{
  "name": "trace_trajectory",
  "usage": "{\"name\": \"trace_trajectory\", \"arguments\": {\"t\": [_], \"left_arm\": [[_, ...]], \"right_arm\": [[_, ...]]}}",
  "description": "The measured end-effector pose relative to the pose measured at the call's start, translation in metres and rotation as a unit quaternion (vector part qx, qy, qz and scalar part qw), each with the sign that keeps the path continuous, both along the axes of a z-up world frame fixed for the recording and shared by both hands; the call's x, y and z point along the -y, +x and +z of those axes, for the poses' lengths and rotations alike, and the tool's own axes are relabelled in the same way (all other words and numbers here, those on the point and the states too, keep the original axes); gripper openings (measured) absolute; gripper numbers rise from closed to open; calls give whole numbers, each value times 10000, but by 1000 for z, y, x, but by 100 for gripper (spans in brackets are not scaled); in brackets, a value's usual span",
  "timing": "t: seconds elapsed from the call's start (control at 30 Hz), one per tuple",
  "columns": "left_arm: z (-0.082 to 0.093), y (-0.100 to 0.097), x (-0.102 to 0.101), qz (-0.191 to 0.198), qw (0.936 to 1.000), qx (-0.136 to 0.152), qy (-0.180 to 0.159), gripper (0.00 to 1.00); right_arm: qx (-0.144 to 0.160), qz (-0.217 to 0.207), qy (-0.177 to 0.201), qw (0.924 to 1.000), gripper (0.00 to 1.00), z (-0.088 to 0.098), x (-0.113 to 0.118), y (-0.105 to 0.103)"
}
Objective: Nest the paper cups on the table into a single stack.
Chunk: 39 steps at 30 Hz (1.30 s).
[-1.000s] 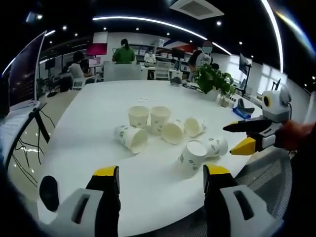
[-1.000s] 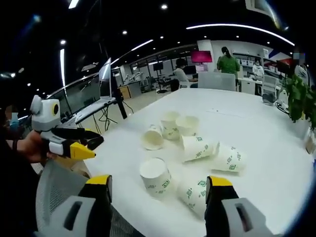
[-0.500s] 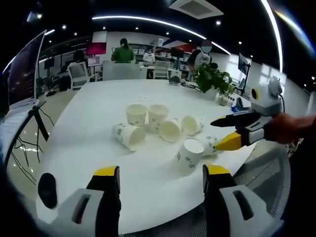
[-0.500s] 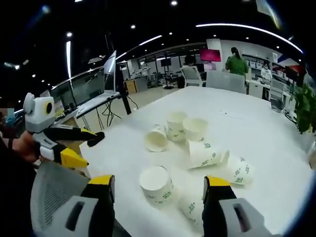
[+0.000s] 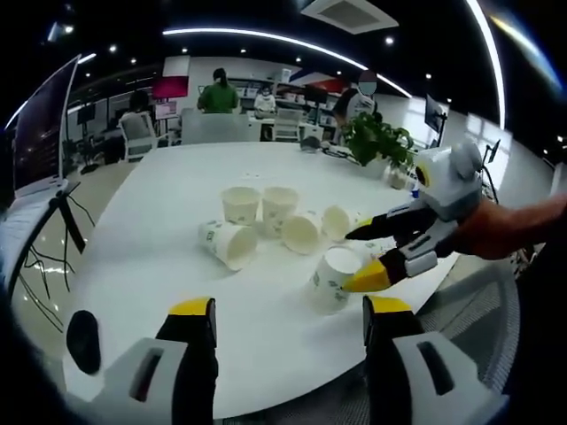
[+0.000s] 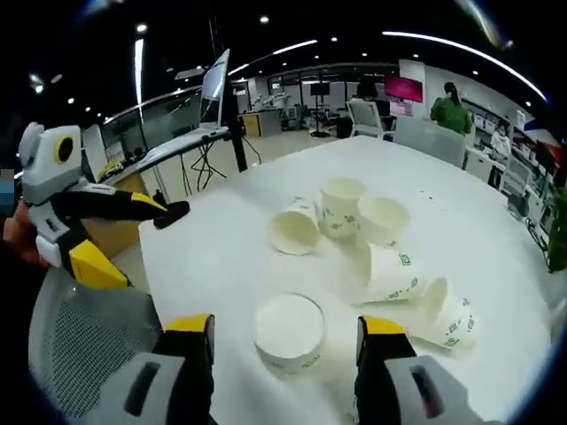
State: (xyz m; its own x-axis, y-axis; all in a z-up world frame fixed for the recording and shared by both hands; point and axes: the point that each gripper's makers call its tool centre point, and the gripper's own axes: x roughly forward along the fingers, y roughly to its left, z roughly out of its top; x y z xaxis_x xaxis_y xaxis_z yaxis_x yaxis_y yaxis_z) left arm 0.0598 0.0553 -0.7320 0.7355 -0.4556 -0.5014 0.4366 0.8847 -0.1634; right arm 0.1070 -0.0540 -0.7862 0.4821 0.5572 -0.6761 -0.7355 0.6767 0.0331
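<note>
A large white oval table (image 5: 142, 239) takes up most of both views, and on it six white paper cups with green print lie loose, none nested in another, so by my reading the stack has not been started and every cup is left to gather. In the left gripper view two cups stand upright side by side at the far middle, the left upright cup (image 5: 240, 204) just beside the right upright cup (image 5: 277, 207). Near them, to the left, a tipped cup (image 5: 227, 243) lies on its side with its mouth toward the viewer, and to the right two more tipped ones lie close together, a middle cup (image 5: 303, 233) and a far-right cup (image 5: 337, 221). The nearest cup (image 5: 332, 276) sits at the right front of the group, its open mouth up. The right gripper (image 5: 376, 258) reaches in from the right with its yellow and black jaws spread apart on either side of that cup, gripping nothing yet. The left gripper (image 5: 280, 350) hangs over the near table edge, well apart from the cups, jaws released and empty. A potted plant (image 5: 379, 142) stands at the table's far right.
</note>
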Motion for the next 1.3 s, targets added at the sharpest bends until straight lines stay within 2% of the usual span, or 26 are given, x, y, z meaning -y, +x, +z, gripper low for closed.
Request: {"name": "trace_trajectory", "arguments": {"t": [0.1, 0.3, 0.37, 0.43, 0.5, 0.57, 0.6, 0.8, 0.9, 1.0, 1.17, 1.3], "left_arm": [[0, 0, 1, 1, 10000, 4, -22, 66], [0, -1, 3, -52, 10000, 12, 3, 66], [0, -2, 4, -47, 10000, 10, -2, 66], [0, -4, 5, -39, 10000, -1, -6, 65], [0, -5, 5, -39, 10000, -14, -6, 65], [-1, -5, 4, -35, 10000, -21, 2, 65], [-1, -6, 4, -34, 10000, -29, 0, 65], [-6, -7, 7, -111, 9999, -80, 31, 65], [-6, -8, 11, -199, 9997, -114, 46, 64], [-6, -8, 15, -279, 9995, -144, 14, 63], [1, -6, 29, -377, 9988, -169, -277, 60], [-3, -5, 37, -512, 9981, -196, -265, 59]], "right_arm": [[-84, 60, -141, 9998, 62, -11, -4, 0], [-91, 134, -291, 9994, 55, -17, -8, 3], [-141, 128, -339, 9992, 50, -20, -9, 4], [-153, 140, -509, 9985, 38, -23, -4, 3], [-147, 132, -513, 9985, 38, -21, -4, 3], [-283, 204, -336, 9988, 37, -18, -8, -2], [-254, 195, -293, 9991, 37, -17, -9, -2], [-143, 127, 208, 9996, 37, 9, -13, 4], [-38, 115, 529, 9985, 37, 32, -16, 10], [68, 174, 634, 9978, 37, 50, -17, 9], [183, 295, 779, 9964, 38, 64, -20, 10], [323, 468, 735, 9957, 38, 77, -23, 9]]}}
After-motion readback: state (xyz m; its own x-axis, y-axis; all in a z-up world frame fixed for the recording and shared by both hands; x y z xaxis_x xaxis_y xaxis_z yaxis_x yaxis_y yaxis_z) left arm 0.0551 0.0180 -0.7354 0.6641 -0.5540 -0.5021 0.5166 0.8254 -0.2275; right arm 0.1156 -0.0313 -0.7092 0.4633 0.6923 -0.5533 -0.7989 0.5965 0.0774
